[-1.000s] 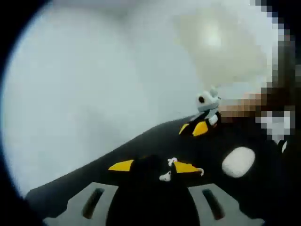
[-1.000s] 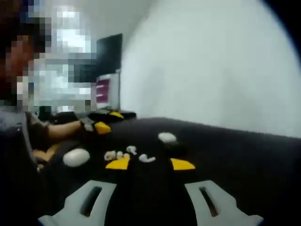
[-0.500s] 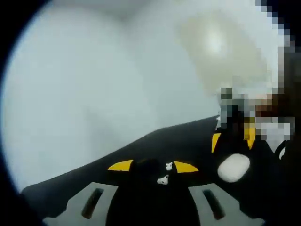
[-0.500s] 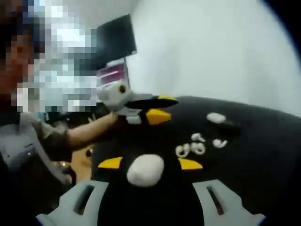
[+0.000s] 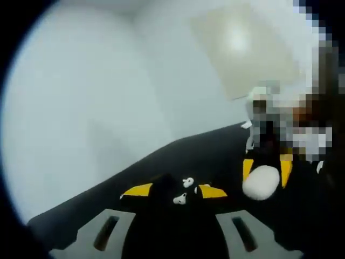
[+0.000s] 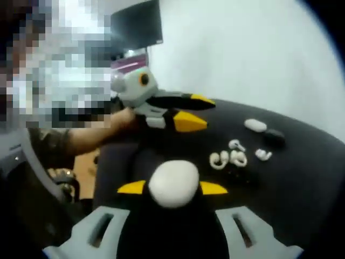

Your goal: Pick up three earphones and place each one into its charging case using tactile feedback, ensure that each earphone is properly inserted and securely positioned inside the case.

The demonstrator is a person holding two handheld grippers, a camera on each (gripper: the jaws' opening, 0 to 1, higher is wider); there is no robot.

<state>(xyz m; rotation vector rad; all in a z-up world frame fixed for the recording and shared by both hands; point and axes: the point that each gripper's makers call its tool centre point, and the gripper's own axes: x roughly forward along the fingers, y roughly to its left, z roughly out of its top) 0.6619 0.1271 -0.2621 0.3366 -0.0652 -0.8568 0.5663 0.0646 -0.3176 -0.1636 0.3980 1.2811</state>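
The white case (image 6: 173, 183) now sits between the parted right gripper (image 6: 172, 187) (earphones (image 6: 228, 157) blurred).

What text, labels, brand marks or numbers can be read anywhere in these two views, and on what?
None can be read.
Monitor behind the black table: its screen shows pink and white bands, too blurred to read.
White charging case, earphones: no marking visible.

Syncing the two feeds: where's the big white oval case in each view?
Left gripper view: white oval case at lower right, between the right tool's yellow tips.
Right gripper view: same case at bottom centre, between the tool's own tips.
Shared landmark: loose white earphones on the black table.
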